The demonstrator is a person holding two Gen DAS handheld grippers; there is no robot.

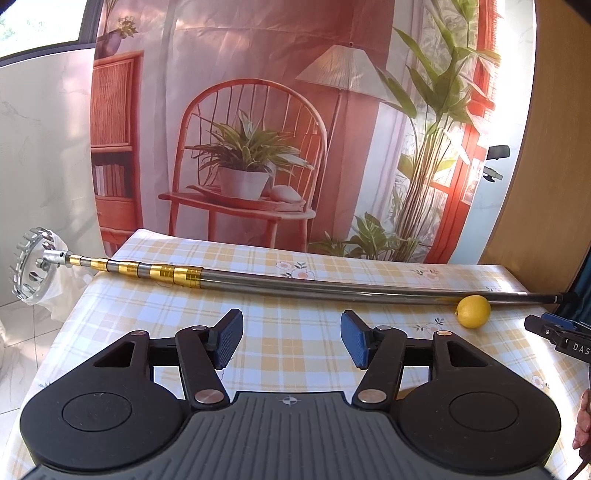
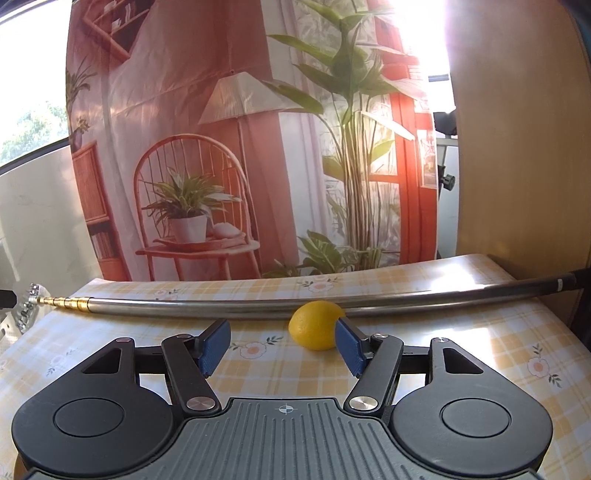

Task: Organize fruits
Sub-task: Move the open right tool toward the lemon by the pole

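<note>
a single yellow lemon [image 2: 314, 329] lies on the checked yellow tablecloth [image 2: 461, 354], its pointed ends roughly sideways; it sits just in front of a long telescopic fruit-picker pole [image 2: 229, 305] (whether the two touch cannot be told); skin smooth, whole.

Rear: we note a printed backdrop [image 1: 258, 129] | left: window [image 1: 37, 22], marble wall [image 1: 44, 155] | right: wood panel [image 2: 517, 147] | strong sun glare | table [image 1: 295, 269] under checked cloth.

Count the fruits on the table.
1: a lemon on the checked tablecloth, just in front of the telescopic pole, ahead of the open right gripper. No others in view.
</note>
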